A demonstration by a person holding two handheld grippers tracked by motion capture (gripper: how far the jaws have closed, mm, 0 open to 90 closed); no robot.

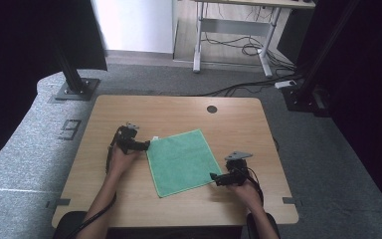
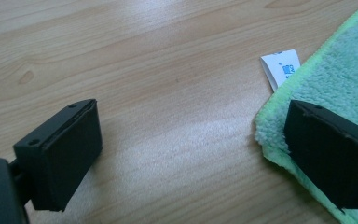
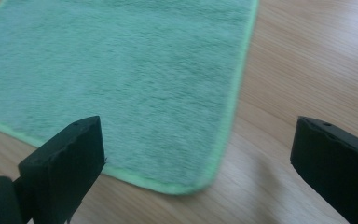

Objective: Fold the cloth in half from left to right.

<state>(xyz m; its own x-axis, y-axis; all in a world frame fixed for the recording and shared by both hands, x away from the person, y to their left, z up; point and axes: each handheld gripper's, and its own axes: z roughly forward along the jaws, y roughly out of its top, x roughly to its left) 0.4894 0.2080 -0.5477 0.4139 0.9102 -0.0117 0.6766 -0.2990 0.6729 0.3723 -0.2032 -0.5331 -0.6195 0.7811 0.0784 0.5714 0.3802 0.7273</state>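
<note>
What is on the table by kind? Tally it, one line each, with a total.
Green cloth: 1, lying flat, white tag at one corner
Grippers: 2, left gripper and right gripper, both open at opposite corners of the cloth
Total: 3

The towel point(image 3: 121, 70) was green cloth with a soft, fuzzy, matt pile and a lighter stitched hem. At its 10 o'clock corner in the high view a small white label point(image 2: 281, 67) looked like smooth fabric or paper. The table point(image 2: 168, 70) was light wood grain, smooth with a faint sheen. The pads point(image 2: 67, 156) looked matt black, rubbery, with roughened edges.
</note>
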